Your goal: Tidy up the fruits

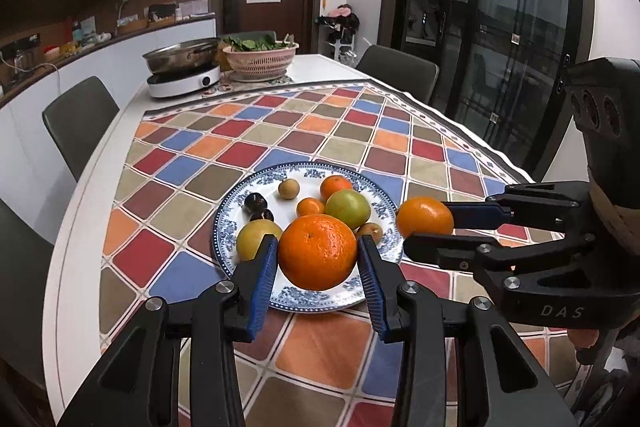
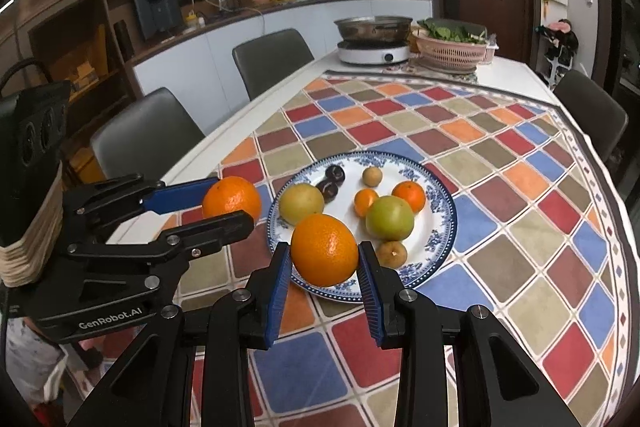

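Note:
A blue-and-white plate (image 1: 240, 203) (image 2: 440, 211) on the checkered tablecloth holds several fruits: a green one (image 1: 348, 207) (image 2: 389, 218), a yellow one (image 1: 256, 238) (image 2: 301, 203), small oranges, brown and dark ones. My left gripper (image 1: 318, 253) is shut on a large orange (image 1: 317, 251), held over the plate's near edge; it shows at the left of the right wrist view (image 2: 231, 202). My right gripper (image 2: 324, 253) is shut on another orange (image 2: 324, 250), also by the plate's near rim; it shows at the right of the left wrist view (image 1: 425, 217).
A white induction cooker with a steel pan (image 1: 182, 65) (image 2: 374, 39) and a pink basket of greens (image 1: 260, 57) (image 2: 454, 47) stand at the table's far end. Grey chairs (image 1: 80, 123) (image 2: 272, 61) line both sides.

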The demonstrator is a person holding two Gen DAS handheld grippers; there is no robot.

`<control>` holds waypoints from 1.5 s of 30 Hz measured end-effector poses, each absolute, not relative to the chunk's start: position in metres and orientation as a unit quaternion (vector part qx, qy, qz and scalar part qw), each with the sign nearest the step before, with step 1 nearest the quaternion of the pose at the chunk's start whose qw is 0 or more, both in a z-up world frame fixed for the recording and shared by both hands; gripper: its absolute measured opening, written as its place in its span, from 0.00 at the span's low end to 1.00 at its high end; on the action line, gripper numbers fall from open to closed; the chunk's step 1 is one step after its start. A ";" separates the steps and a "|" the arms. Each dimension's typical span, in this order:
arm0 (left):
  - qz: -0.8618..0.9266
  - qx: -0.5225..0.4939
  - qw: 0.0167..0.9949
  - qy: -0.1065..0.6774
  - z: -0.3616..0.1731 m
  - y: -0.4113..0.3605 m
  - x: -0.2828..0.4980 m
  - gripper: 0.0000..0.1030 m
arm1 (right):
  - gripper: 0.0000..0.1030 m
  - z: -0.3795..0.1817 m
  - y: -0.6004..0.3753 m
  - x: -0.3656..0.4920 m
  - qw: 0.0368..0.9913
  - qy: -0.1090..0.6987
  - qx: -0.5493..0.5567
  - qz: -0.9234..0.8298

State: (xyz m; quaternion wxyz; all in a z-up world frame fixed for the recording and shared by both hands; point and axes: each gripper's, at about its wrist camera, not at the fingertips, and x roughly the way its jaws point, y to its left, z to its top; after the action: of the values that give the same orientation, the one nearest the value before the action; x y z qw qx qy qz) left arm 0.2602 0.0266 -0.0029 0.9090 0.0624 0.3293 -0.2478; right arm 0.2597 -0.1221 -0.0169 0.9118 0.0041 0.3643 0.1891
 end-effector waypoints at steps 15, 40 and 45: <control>-0.268 0.078 0.880 0.385 -0.053 0.019 0.307 0.39 | 0.33 -0.067 -0.119 0.306 0.886 0.425 0.004 0.184; -0.208 0.085 0.895 0.385 -0.047 0.022 0.301 0.55 | 0.41 -0.070 -0.129 0.311 0.895 0.419 0.014 0.153; -0.187 0.076 0.906 0.371 -0.028 0.023 0.283 0.55 | 0.41 -0.058 -0.133 0.294 0.902 0.405 0.015 0.151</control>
State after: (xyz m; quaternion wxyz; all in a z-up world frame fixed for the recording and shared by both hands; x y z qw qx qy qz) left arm 0.2825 0.0230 -0.0279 0.9063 0.0758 0.3714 -0.1870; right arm 0.2936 -0.1328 -0.0578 0.9019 0.0149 0.4046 0.1507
